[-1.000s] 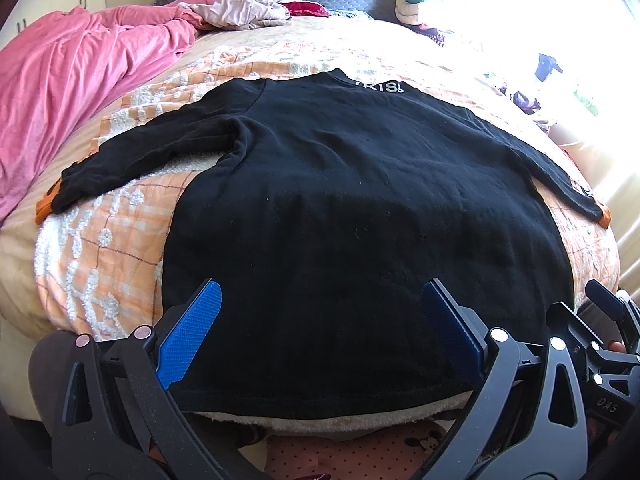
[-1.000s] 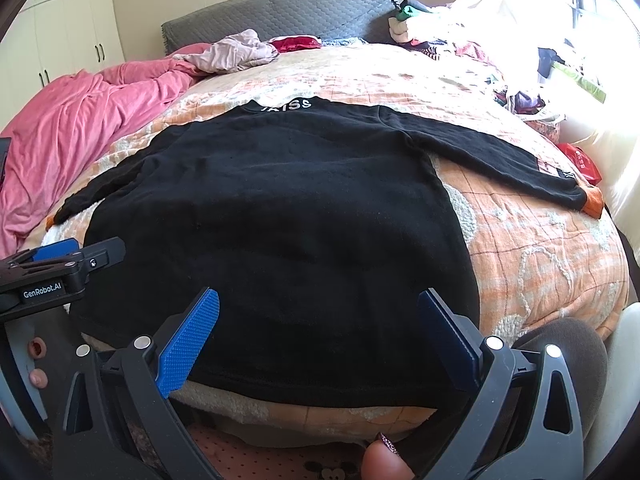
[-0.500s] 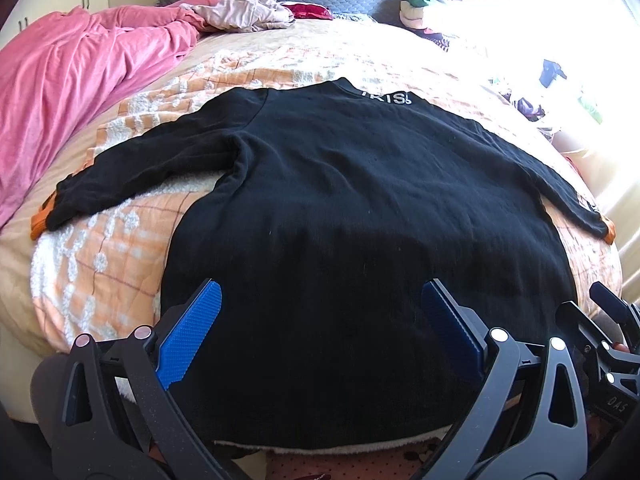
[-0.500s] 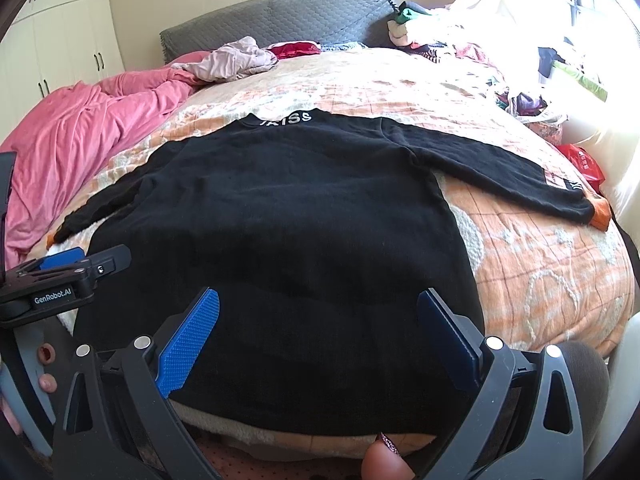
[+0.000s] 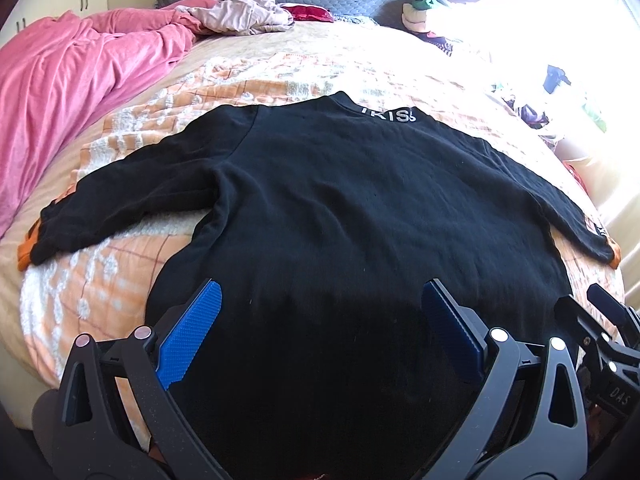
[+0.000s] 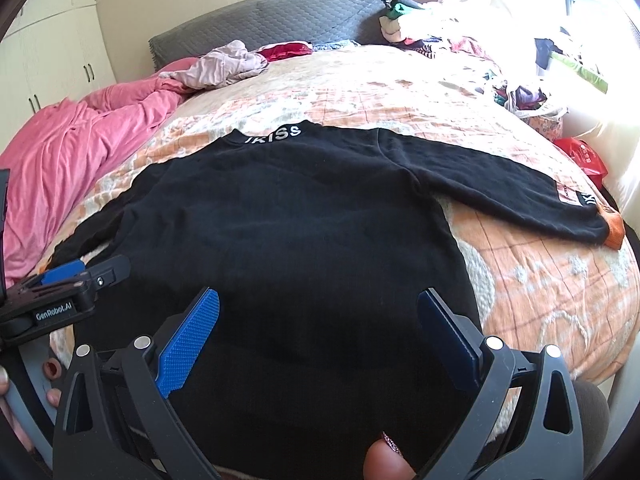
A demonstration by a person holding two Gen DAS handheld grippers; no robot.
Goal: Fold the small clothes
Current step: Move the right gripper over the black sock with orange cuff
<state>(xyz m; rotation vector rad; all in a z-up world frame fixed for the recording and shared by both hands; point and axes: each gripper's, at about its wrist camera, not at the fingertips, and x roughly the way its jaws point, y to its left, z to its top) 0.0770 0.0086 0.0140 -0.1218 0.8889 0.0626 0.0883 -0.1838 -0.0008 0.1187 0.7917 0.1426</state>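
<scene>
Black sweatshirt [image 5: 360,216] lies flat on the orange quilt [image 6: 540,280], hem nearest, collar far, sleeves stretched crosswise. Left gripper [image 5: 320,336] and right gripper [image 6: 320,332] hover over the hem, jaws apart, each nearer its own sleeve.

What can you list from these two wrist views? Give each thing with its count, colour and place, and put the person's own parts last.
sweater: 1, black with orange cuffs, spread flat on the near half of the bed
bedspread: 1, orange and white, under the sweater
blanket: 1, pink, bunched along the bed's left side
crumpled garment: 1, pale mauve, by the headboard
red cloth: 1, red, by the headboard
headboard: 1, grey quilted, far end
clothes pile: 1, mixed colours, far right
wardrobe: 1, cream, far left
left gripper: 1, black with blue pads, jaws open above the hem
right gripper: 1, same, jaws open above the hem
</scene>
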